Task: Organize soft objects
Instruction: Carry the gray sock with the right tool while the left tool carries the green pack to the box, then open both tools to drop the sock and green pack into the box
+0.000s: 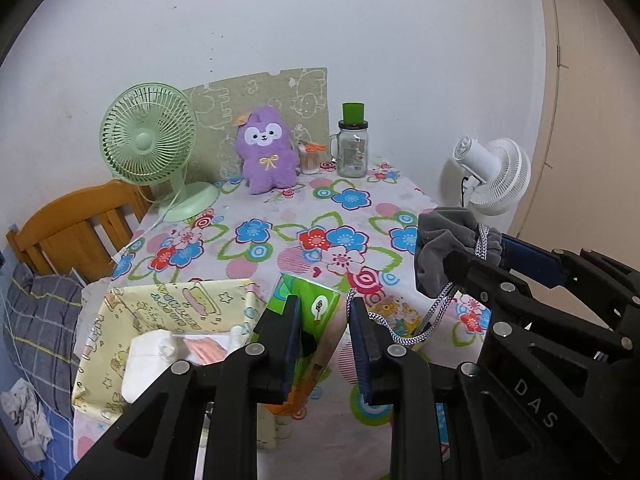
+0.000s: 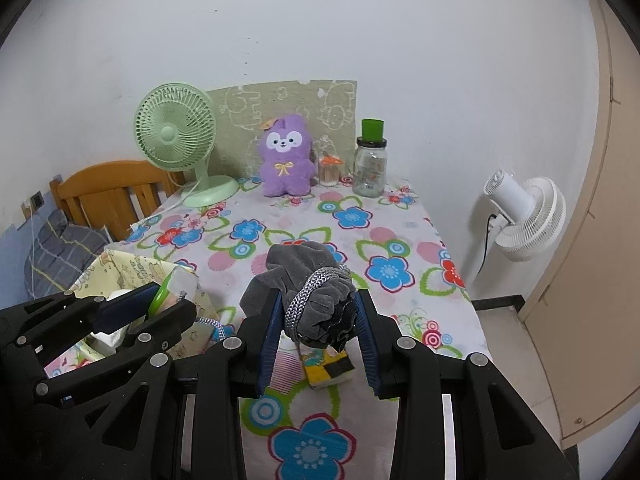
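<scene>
Both soft things look mid-carry above the flowered bench [image 2: 360, 240]. The left hand-held gripper [image 1: 324, 344] is clamped narrowly on a green tissue pack [image 1: 310, 320], low centre of its view. The right hand-held gripper [image 2: 318, 320] pinches a grey drawstring pouch [image 2: 308, 280], centre frame. Next, I'd guess, they lower into the yellow cartoon-print box [image 1: 168, 300] at lower left. "DAS" reads on one gripper arm; the box print is illegible.

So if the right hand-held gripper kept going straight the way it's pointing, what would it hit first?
Probably the floral tablecloth, mid-table: the right hand-held gripper, clamped on a gray drawstring pouch, tilts downward. The purple plush sits farther back. Depth is uncertain.
</scene>
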The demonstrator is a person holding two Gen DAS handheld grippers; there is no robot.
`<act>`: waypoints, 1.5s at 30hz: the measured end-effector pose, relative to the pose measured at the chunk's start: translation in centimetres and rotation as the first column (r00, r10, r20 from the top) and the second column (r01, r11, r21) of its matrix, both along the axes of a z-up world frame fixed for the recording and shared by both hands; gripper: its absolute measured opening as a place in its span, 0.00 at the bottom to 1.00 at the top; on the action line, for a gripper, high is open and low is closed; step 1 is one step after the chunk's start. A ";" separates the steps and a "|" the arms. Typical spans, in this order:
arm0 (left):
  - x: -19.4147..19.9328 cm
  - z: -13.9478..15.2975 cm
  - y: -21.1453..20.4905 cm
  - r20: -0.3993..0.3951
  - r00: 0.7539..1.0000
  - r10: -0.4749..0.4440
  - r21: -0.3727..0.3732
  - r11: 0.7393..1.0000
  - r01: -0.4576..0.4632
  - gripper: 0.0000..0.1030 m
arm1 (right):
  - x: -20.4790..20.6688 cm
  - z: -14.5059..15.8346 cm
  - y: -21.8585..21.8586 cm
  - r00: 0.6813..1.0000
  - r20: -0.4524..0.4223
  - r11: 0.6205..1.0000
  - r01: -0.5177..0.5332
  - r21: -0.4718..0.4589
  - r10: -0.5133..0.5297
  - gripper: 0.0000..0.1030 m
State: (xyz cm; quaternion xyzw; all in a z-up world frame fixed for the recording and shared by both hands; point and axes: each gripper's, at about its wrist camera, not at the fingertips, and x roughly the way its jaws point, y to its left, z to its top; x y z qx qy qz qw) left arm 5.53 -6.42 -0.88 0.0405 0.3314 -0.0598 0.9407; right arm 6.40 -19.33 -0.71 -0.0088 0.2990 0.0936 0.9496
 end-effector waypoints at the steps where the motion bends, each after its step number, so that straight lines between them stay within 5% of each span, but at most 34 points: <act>1: 0.1 0.0 0.3 -0.001 1.000 -0.001 0.001 1.000 0.001 0.22 | 0.0 0.0 0.3 1.000 0.000 1.000 -0.001 0.001 0.001 0.38; 33: 1.5 -0.5 9.6 0.026 0.999 0.045 0.016 0.999 -0.045 0.23 | 1.5 0.3 10.4 0.999 -0.014 0.999 -0.048 -0.025 0.048 0.38; 45: 2.5 -2.4 12.3 -0.026 0.997 0.071 0.007 0.997 -0.071 0.23 | 2.7 -0.7 13.9 0.993 -0.048 0.993 -0.114 -0.033 0.112 0.38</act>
